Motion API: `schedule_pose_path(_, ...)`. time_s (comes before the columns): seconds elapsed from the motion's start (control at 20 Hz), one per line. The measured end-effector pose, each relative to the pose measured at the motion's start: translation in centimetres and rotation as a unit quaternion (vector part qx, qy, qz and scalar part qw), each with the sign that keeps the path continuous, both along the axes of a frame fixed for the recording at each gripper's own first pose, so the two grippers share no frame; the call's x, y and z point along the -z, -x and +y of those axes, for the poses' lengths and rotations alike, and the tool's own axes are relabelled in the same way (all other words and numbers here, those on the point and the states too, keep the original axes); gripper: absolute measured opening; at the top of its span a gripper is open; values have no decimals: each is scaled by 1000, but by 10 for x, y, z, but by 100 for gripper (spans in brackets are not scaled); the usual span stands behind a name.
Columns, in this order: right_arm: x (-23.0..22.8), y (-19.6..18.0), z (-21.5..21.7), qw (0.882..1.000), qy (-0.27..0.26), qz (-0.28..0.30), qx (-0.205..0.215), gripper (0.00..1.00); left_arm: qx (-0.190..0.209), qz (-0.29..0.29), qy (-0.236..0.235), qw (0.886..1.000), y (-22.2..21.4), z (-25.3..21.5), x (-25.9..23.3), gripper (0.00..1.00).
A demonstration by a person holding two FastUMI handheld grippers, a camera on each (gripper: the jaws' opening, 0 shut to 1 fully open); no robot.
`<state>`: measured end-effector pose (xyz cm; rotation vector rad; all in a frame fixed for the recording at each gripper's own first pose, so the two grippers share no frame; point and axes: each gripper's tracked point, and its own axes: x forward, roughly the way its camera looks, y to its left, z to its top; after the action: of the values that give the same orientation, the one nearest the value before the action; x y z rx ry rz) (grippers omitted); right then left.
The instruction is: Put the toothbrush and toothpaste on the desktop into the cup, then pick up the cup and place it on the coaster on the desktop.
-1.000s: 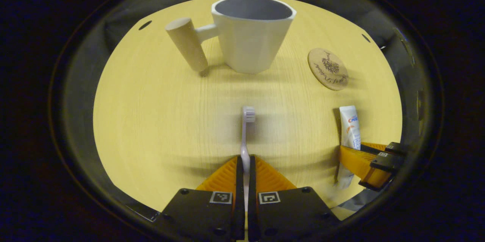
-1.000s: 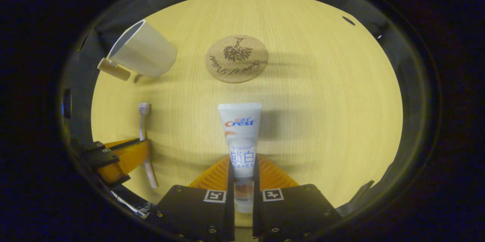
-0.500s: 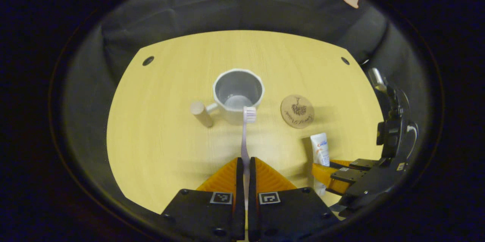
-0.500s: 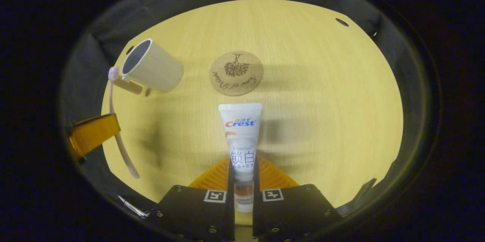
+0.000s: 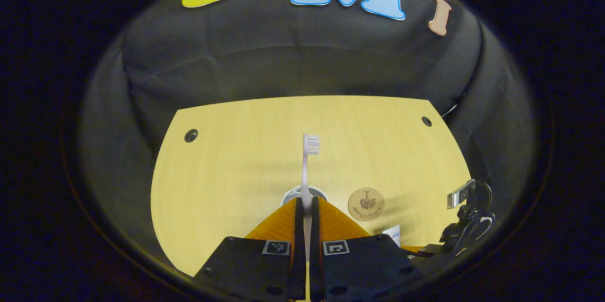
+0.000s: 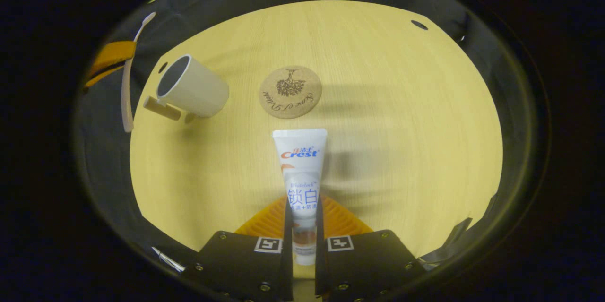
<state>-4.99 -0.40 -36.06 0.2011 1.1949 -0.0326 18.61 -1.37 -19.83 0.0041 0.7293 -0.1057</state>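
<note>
The desk (image 6: 378,103) carries the cup (image 6: 191,87) beside the coaster (image 6: 290,91), ready for loading. The right gripper (image 6: 302,226) pinches the toothpaste (image 6: 301,169), crimp forward, lengthwise along its jaws. The left gripper (image 5: 305,219) clamps the toothbrush (image 5: 308,165), bristles forward, above the cup (likely for dropping).

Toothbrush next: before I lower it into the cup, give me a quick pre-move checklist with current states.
1. Left gripper shut on the toothbrush: ok.
2. Cup upright on the desktop, mouth open and nothing in it: ok.
3. Toothbrush lined up over the cup mouth: cannot tell; the fingers hide most of the cup in the left gripper view.
4. Right gripper shut on the toothpaste, well short of the cup: ok.
5. Coaster bare, beside the cup: ok.
</note>
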Motion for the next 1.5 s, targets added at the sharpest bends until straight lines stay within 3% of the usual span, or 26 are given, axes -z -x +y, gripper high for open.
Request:
schedule_pose_path(0.25, -7, 4, -13, 1000, -9, -4, 23, 20, 16, -34, -11, 999, -42, 14, 5, 11)
schedule_pose_path(0.5, -8, 10, -31, 999, -12, -3, 47, 20, 22, -66, 20, 997, -70, 11, 14, 11)
schedule_pose_path(0.6, -10, 13, -38, 998, -12, -3, 56, 20, 14, -67, 22, 997, -74, 13, 22, 11)
schedule_pose_path(0.65, -10, 14, -42, 998, -12, -2, 60, 20, 11, -64, 17, 998, -74, 16, 29, 16)
schedule_pose_path(0.7, -11, 14, -45, 998, -13, -3, 64, 20, 10, -63, 13, 998, -77, 18, 34, 11)
schedule_pose_path(0.8, -14, 14, -49, 997, -14, -6, 70, 20, 10, -61, 11, 998, -77, 20, 44, 12)
schedule_pose_path(0.85, -15, 13, -50, 997, -16, -8, 73, 20, 10, -60, 11, 998, -75, 22, 50, 17)
schedule_pose_path(0.9, -18, 11, -50, 997, -21, -10, 75, 20, 10, -58, 11, 998, -73, 23, 54, 11)
schedule_pose_path(0.95, -22, 10, -49, 997, -26, -14, 76, 20, 12, -55, 13, 998, -70, 21, 58, 19)
schedule_pose_path(1.0, -25, 7, -47, 996, -30, -17, 78, 20, 16, -56, 14, 998, -68, 21, 61, 14)
schedule_pose_path(1.15, -33, 0, -42, 996, -37, -27, 76, 20, 19, -53, 14, 998, -62, 22, 65, 16)
schedule_pose_path(1.25, -38, -4, -38, 996, -42, -34, 74, 20, 19, -50, 20, 998, -60, 21, 65, 21)
schedule_pose_path(1.3, -41, -6, -35, 996, -46, -37, 74, 20, 16, -51, 20, 998, -57, 22, 65, 31)
schedule_pose_path(1.35, -45, -7, -33, 995, -49, -41, 74, 20, 16, -50, 21, 998, -54, 23, 63, 30)
schedule_pose_path(1.5, -60, -13, -28, 994, -54, -55, 72, 20, 11, -57, 10, 998, -43, 33, 59, 53)
